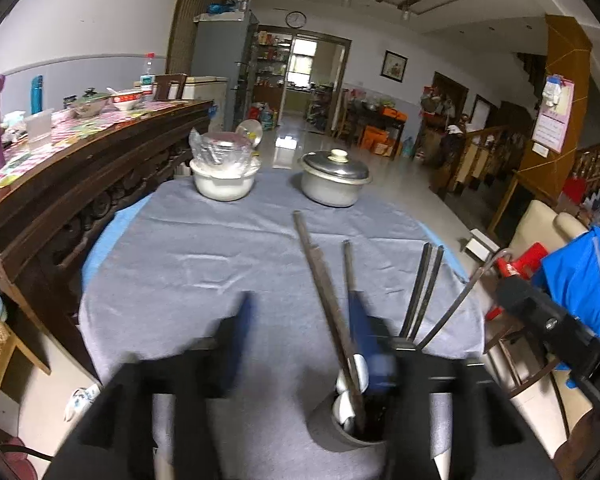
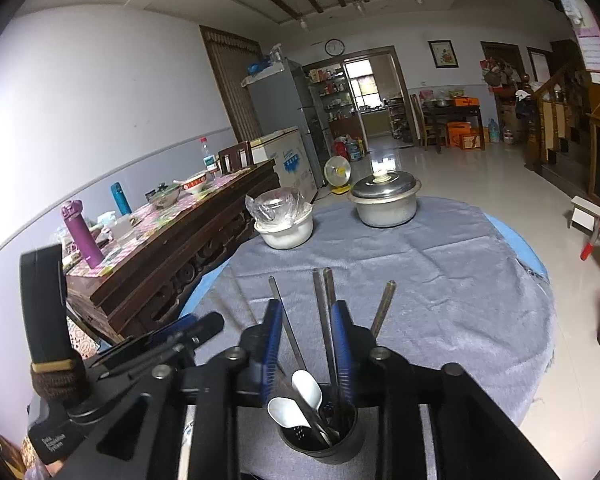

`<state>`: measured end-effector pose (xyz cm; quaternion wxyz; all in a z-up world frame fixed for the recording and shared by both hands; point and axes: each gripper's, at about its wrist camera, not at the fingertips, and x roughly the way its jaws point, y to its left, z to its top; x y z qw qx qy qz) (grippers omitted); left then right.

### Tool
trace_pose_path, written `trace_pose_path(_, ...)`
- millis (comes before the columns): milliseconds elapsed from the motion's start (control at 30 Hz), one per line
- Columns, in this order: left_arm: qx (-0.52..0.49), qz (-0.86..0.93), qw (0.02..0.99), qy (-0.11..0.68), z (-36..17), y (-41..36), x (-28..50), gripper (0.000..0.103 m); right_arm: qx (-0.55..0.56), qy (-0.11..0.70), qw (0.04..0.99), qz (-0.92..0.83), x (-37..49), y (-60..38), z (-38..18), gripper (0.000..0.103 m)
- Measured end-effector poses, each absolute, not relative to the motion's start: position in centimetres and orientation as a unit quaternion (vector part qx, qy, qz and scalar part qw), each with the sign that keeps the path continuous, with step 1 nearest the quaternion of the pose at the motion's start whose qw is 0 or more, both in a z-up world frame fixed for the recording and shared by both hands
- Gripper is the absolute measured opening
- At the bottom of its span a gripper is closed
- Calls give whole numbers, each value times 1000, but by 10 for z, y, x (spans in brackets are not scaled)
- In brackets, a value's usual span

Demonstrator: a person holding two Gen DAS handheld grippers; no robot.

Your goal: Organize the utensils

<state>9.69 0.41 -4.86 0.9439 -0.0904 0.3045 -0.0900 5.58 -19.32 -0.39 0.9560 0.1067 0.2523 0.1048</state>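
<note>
Two pots (image 2: 385,200) sit far back on my grey cloth (image 2: 440,280), sideboard (image 1: 80,168) alongside; both grippers (image 1: 300,320) (image 2: 308,332) gape, gripping nothing, by the holder (image 2: 320,432).

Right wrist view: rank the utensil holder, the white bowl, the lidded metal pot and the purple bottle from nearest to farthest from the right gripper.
1. Utensil holder: right under the right gripper.
2. White bowl: far edge of the table, left.
3. Lidded metal pot: far edge, right; too close to the bowl to rank firmly.
4. Purple bottle: off the table, on the left sideboard; its depth is unclear.
</note>
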Motion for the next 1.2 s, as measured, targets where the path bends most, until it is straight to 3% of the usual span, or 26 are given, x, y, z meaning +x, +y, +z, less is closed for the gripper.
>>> trace_pose_path(100, -66, -50, 954, 288, -44, 7, 86, 67, 107, 251, 957, 98, 51, -196, -3, 29)
trace_pose_path(167, -27, -26, 958, 284, -42, 4, 80, 80, 110, 253, 957, 92, 48, -198, -4, 29)
trace_pose_path(533, 45, 21, 963, 266, -32, 2, 44, 87, 103, 274, 953, 78, 17, -195, -19, 32)
trace_pose_path(600, 42, 21, 964, 263, -29, 5, 37, 88, 103, 272, 954, 74, 9, -196, -19, 49)
trace_pose_path(667, 44, 26, 965, 258, -26, 8, 30, 88, 103, 266, 956, 72, 0, -196, -19, 55)
trace_pose_path(1200, 37, 31, 967, 249, -16, 14, 11, 93, 106, 295, 947, 67, -13, -186, -32, 56)
